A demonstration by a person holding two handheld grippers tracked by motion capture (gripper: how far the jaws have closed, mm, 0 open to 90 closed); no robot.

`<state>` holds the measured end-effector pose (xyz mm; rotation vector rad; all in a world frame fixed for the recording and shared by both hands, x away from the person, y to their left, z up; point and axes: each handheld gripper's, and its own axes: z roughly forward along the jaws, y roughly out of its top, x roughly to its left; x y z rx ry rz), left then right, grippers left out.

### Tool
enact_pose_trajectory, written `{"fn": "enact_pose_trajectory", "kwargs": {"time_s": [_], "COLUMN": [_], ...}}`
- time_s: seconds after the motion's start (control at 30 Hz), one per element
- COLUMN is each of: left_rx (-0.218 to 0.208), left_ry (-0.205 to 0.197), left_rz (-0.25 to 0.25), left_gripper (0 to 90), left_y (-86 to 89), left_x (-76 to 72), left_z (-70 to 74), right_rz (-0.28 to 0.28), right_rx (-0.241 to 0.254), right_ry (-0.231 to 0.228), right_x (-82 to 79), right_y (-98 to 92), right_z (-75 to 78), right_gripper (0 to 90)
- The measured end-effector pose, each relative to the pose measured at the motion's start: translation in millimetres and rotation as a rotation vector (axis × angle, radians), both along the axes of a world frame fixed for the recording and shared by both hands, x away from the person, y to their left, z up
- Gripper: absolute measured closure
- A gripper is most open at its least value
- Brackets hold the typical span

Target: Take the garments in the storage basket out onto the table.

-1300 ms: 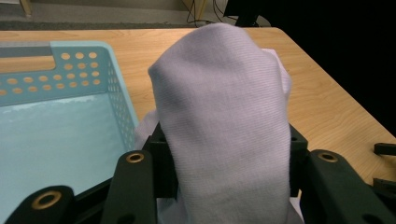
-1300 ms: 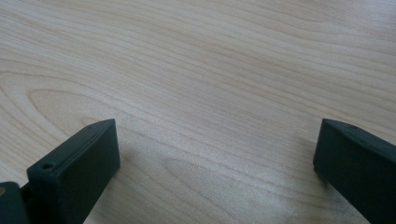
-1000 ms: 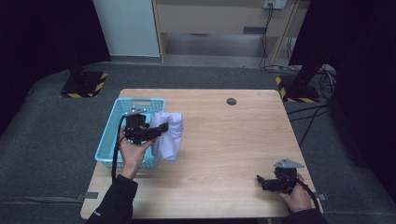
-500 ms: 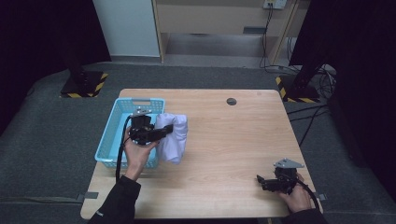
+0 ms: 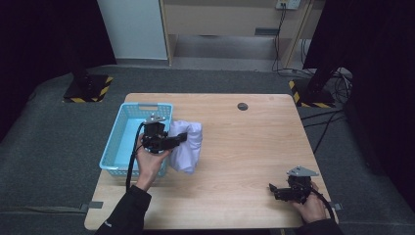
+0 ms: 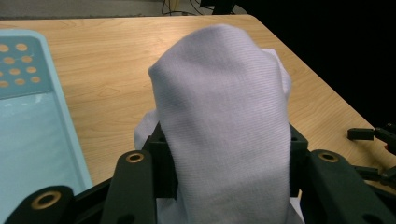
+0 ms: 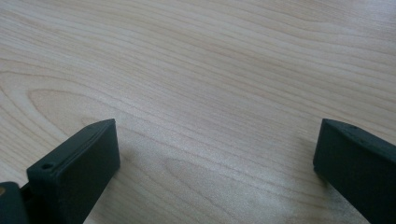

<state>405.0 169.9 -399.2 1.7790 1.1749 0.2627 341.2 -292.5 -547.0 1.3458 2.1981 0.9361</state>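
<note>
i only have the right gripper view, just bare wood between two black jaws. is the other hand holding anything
Observer: Yes, the left gripper is shut on a white cloth.
Operator: where is it
Observer: Just right of the blue basket, cloth hanging over the table.
Operator: anything in the basket
Observer: Its visible floor looks bare in the high view.
Operator: and my gripper
Observer: The right gripper sits open at the table's near right corner.

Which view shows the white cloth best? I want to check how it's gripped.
The left gripper view: the white cloth is close up, pinched between the left claw's jaws. The high view shows it small, hanging beside the blue basket. The right gripper view looks at bare table.
</note>
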Motion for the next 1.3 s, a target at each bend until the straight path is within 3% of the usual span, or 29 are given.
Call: {"fn": "enact_pose_trajectory", "kwargs": {"time_s": [0.57, 1.07, 1.3], "left_rx": [-0.017, 0.027, 0.028], "left_ry": [0.003, 0.010, 0.009], "left_rz": [-0.039, -0.087, -0.090], "left_gripper": [53.2, 53.2, 53.2], "left_y": [-16.4, -40.0, -47.0], "left_x": [-0.9, -1.2, 0.6], "left_z": [-2.9, -8.6, -9.4], "right_rz": [0.000, 0.000, 0.000], "right_rx": [0.000, -0.001, -0.001], "right_ry": [0.000, 0.000, 0.000], "right_x": [0.0, 0.0, 0.0], "right_y": [0.0, 0.1, 0.1], "right_z": [0.0, 0.0, 0.0], "right_gripper": [0.7, 0.6, 0.6]}}
